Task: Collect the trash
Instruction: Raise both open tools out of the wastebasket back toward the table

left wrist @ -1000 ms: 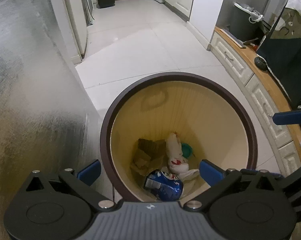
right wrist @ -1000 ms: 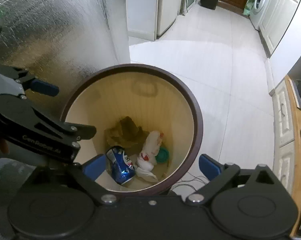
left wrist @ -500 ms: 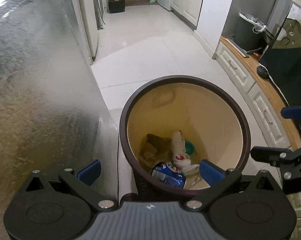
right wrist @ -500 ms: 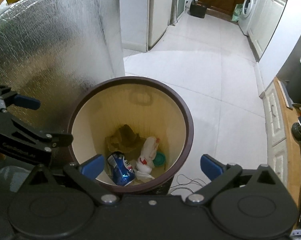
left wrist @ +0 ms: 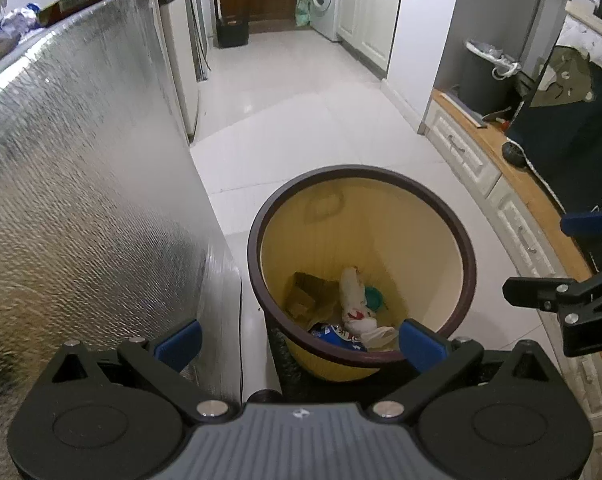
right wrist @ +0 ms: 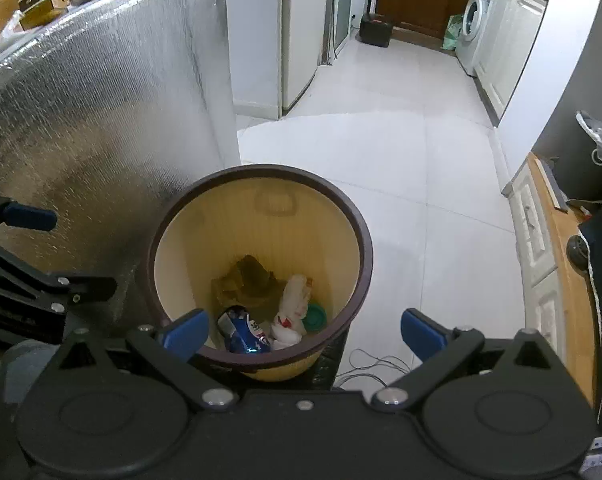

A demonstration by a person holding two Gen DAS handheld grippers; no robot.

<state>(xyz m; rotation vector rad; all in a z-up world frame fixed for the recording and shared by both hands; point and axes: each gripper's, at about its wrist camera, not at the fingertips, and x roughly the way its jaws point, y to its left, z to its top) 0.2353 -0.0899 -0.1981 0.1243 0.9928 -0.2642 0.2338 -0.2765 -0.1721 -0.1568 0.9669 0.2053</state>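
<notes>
Above the bin [left wrist: 467,258], I hold my left gripper [left wrist: 299,338] wide open, empty; right gripper [right wrist: 303,328] likewise. Can [right wrist: 243,330] and wrappers lie at the bottom. I'd lift clear of the rim.

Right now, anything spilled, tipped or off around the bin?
Nothing stands out. The bin stands upright with the blue can, white wrapper and brown paper all inside. Only a loose cable lies on the floor beside it.
</notes>
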